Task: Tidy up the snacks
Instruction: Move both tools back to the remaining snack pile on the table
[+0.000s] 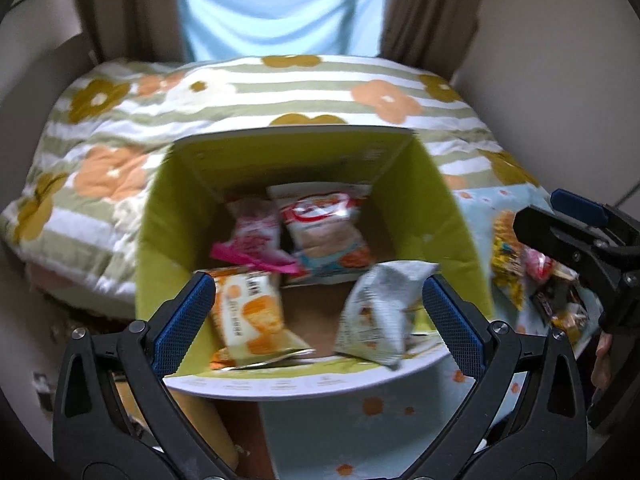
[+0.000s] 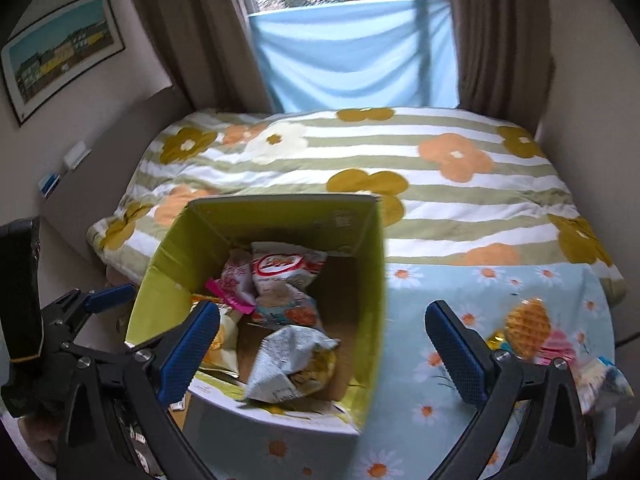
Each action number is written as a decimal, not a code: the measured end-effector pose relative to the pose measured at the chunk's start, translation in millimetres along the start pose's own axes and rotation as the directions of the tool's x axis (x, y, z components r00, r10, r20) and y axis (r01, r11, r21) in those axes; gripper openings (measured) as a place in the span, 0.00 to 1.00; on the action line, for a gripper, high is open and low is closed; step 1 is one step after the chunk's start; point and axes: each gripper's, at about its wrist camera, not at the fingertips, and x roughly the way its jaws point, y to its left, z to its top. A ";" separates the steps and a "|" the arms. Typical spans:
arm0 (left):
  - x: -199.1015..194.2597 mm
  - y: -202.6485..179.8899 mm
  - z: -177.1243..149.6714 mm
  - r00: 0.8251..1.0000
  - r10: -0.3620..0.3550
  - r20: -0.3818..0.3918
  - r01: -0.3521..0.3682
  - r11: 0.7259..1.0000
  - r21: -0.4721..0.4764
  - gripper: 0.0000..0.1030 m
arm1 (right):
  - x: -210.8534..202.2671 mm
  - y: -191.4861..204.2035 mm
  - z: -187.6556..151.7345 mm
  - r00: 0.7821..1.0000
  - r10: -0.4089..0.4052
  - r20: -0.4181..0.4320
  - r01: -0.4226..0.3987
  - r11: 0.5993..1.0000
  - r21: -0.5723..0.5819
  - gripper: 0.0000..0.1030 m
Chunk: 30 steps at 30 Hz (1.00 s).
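Observation:
A green-lined cardboard box [image 1: 168,216] [image 2: 372,280] stands open on the bed's near end. It holds several snack packets: a white-and-grey bag [image 1: 380,312] [image 2: 288,364], an orange-and-white packet [image 1: 252,316], a pink packet [image 1: 256,244] and a red-and-white bag [image 1: 324,232] [image 2: 284,272]. My left gripper [image 1: 316,324] is open and empty above the box's near side. My right gripper [image 2: 320,348] is open and empty over the box's right wall; it also shows at the right of the left wrist view [image 1: 580,232]. More snacks [image 1: 532,280] [image 2: 532,328] lie on the cloth right of the box.
The box sits on a light blue daisy cloth [image 2: 460,292] over a striped flowered quilt [image 2: 440,184]. Brown curtains [image 2: 188,40] and a window with a blue sheet [image 2: 352,60] are behind. A framed picture [image 2: 60,56] hangs on the left wall.

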 end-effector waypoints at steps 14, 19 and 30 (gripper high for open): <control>-5.1 -131.5 -9.7 0.997 -0.076 0.012 0.075 0.995 0.062 0.99 | -82.7 -119.3 -51.0 0.995 -0.084 0.050 0.079 0.992 0.101 0.99; 0.9 -194.1 -17.9 0.995 -0.095 -0.001 0.095 0.991 0.094 0.99 | -112.0 -173.0 -73.2 0.991 -0.120 0.054 0.111 0.985 0.135 0.99; 34.4 -300.9 -34.2 0.993 -0.110 -0.045 0.115 0.985 0.125 0.99 | -134.2 -270.0 -109.0 0.990 -0.136 0.023 0.129 0.972 0.199 0.99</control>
